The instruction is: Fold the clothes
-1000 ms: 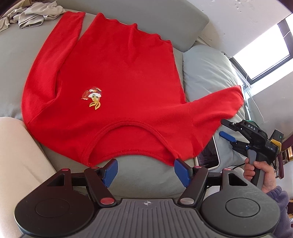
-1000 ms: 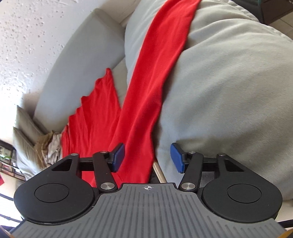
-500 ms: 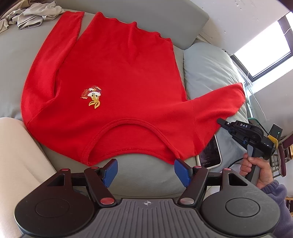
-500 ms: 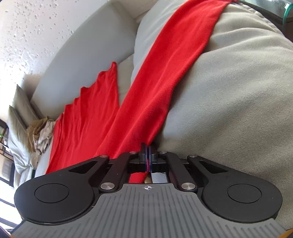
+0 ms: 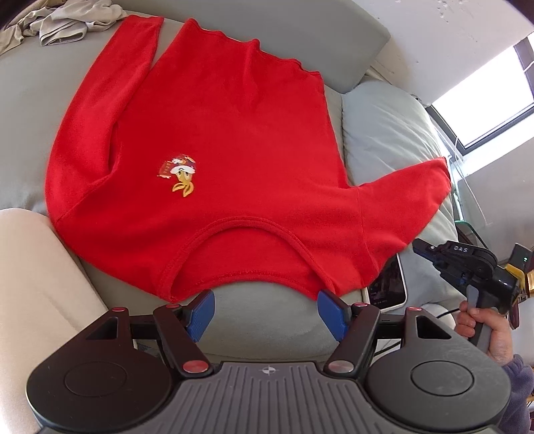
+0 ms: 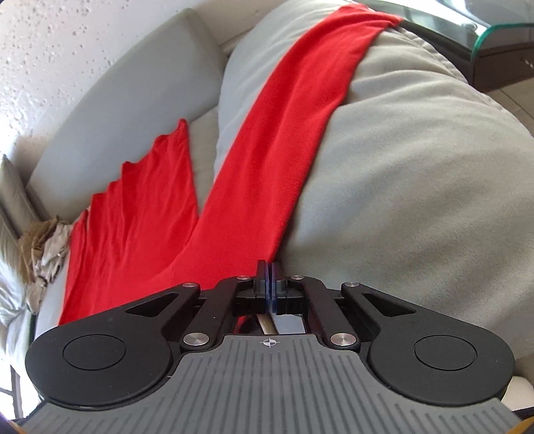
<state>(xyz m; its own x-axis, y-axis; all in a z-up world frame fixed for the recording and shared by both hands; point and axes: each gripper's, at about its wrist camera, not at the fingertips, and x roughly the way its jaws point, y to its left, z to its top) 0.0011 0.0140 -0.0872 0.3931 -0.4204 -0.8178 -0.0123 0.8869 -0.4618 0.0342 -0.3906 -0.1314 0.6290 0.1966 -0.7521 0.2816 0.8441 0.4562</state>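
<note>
A red long-sleeved sweater (image 5: pixel 233 133) with a small cartoon patch lies flat on a grey sofa, collar towards me. My left gripper (image 5: pixel 265 312) hovers open just short of the collar with nothing between its blue pads. The sweater's right sleeve (image 5: pixel 400 200) drapes over a grey cushion (image 5: pixel 383 127). My right gripper (image 5: pixel 417 247), held by a hand (image 5: pixel 490 334), meets the sleeve's lower edge. In the right wrist view its jaws (image 6: pixel 268 267) are pressed together on the edge of that sleeve (image 6: pixel 283 150).
A phone (image 5: pixel 387 287) lies half under the sleeve by the shoulder. A heap of beige clothes (image 5: pixel 66 20) sits at the sofa's far left corner. A pale armrest (image 5: pixel 33 283) is at the near left. A glass table edge (image 6: pixel 494 30) shows beyond the cushion (image 6: pixel 417 183).
My right gripper's jaws went from wide apart to closed on the sleeve's edge, and the gripper shifted slightly along the cushion. The left gripper and the sweater body stayed put.
</note>
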